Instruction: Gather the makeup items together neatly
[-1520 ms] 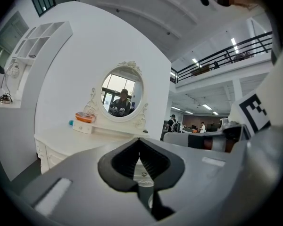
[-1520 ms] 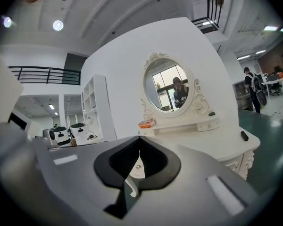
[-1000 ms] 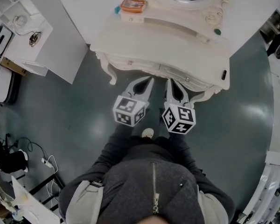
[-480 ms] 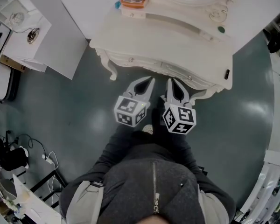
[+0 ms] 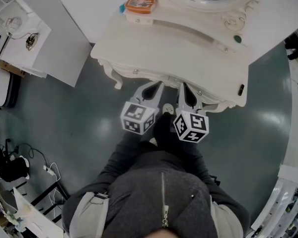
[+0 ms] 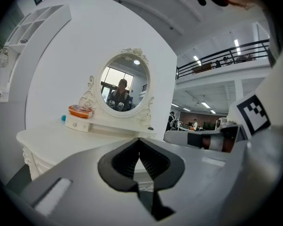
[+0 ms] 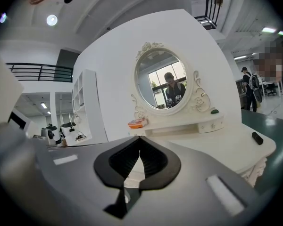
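Observation:
A white dressing table with an oval mirror stands ahead. On its small back shelf lies an orange makeup case, with a blue item beside it. A dark green item sits at the shelf's right end. Near the tabletop's right edge lies a black tube. My left gripper and right gripper are side by side at the table's front edge, both shut and empty. The orange case, green item and black tube also show in the right gripper view.
A white wall panel and a shelf unit with cables stand to the left. Cables and gear lie on the grey floor at lower left. More people and desks are in the hall to the right.
The dressing table has drawn nearer. Both grippers have moved forward together, and their tips now reach the table's front edge. The jaws stayed shut.

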Demonstrator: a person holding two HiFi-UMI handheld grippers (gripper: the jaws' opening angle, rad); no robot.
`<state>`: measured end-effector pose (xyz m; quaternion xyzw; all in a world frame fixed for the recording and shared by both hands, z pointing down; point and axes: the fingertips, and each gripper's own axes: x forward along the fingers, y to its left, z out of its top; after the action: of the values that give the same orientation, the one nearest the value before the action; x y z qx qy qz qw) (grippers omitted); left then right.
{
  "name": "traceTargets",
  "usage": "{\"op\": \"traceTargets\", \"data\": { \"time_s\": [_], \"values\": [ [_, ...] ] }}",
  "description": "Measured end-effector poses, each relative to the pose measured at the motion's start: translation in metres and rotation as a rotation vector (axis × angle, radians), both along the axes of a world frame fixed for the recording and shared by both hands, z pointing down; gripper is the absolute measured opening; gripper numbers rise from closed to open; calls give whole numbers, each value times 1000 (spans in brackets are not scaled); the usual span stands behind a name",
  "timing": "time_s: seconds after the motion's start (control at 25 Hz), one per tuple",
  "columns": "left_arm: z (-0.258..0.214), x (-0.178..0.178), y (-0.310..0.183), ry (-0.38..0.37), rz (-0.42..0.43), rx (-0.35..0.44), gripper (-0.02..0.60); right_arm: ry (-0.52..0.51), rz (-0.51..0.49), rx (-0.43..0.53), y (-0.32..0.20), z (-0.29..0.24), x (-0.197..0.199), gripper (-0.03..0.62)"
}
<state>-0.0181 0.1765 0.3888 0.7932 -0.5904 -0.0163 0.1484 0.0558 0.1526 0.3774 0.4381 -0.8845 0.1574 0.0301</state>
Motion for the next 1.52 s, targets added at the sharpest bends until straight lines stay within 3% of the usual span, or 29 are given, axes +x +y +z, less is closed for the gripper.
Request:
{"op": "traceTargets", "data": {
  "time_s": [0.6,0.88,1.52],
  "values": [
    [1,-41,-130,5,-84,-12,11,4,-139,-15,-135,0,-59,5],
    [14,-50,-174,17,-103,-44,11,3,-156,-39,-187,7,-66,5],
    [22,-71,-239,31,-196,-50,11,-3,-230,-75,-255,18,-77,5]
  ]
}}
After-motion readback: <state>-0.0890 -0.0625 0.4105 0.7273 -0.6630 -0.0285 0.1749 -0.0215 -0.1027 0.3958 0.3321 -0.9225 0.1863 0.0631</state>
